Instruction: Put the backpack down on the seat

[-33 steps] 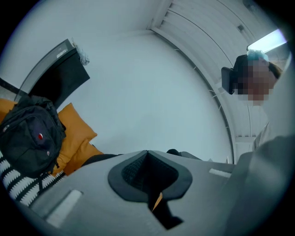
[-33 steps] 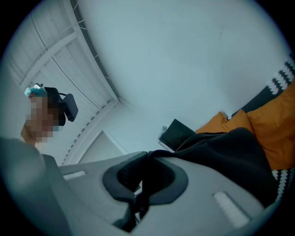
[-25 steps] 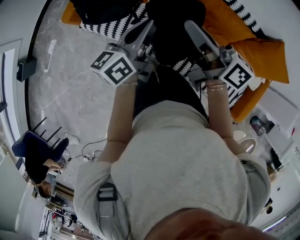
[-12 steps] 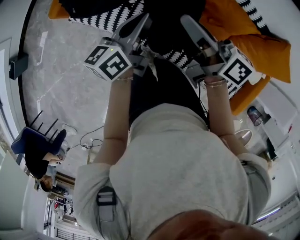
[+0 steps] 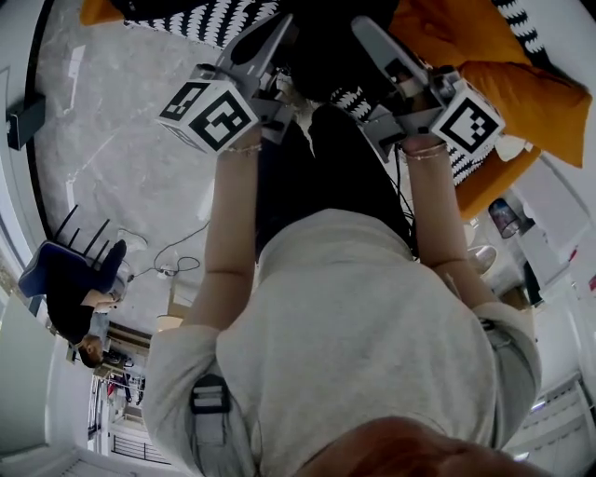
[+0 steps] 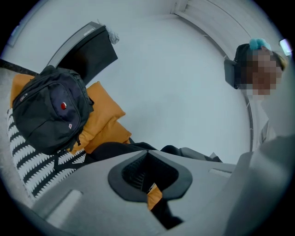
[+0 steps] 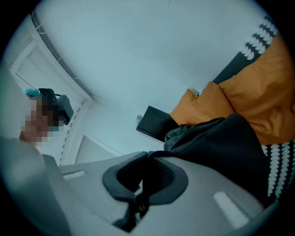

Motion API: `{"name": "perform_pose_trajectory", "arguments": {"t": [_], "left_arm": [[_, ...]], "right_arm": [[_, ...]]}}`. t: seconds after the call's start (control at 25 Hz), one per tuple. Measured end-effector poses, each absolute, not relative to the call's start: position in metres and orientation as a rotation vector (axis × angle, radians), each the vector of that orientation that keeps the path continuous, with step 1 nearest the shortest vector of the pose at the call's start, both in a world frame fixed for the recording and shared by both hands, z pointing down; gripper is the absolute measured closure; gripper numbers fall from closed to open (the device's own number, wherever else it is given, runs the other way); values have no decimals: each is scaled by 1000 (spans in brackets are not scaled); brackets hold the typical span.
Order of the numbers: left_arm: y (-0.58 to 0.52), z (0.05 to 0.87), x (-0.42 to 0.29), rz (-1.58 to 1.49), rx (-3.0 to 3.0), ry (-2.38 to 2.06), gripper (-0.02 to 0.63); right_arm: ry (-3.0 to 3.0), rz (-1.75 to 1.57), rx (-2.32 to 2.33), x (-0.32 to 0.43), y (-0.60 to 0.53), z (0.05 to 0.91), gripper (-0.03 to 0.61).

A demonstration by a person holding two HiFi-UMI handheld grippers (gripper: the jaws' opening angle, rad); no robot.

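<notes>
Backpack right at the front of the seat, a dark bulk against the zigzag cover; whether it rests there yet, I can't tell. Left claw is pressed together on its black fabric, and right claw is pinching a fold of it too. Further along the seat, a second dark bag stands upright against an orange cushion.

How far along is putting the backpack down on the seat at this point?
Done: the backpack is up over the seat, beside the orange cushions. In hand: the left gripper and right gripper both look shut on its black fabric. Left: lowering it onto the seat and letting go. A second backpack already sits there.
</notes>
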State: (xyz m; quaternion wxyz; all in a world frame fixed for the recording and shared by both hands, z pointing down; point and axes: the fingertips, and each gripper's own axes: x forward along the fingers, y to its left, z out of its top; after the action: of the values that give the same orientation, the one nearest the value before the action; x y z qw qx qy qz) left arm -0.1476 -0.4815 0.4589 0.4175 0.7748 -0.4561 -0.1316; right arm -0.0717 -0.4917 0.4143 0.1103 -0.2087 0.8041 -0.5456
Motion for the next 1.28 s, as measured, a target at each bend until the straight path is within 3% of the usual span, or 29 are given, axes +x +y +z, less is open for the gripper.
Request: {"name": "perform_pose_trajectory", "arguments": {"t": [1.28], "left_arm": [[-524, 595, -144, -319, 1824, -1138, 606]], "right_arm": [[2313, -1564, -784, -80, -583, 579, 568]]}}
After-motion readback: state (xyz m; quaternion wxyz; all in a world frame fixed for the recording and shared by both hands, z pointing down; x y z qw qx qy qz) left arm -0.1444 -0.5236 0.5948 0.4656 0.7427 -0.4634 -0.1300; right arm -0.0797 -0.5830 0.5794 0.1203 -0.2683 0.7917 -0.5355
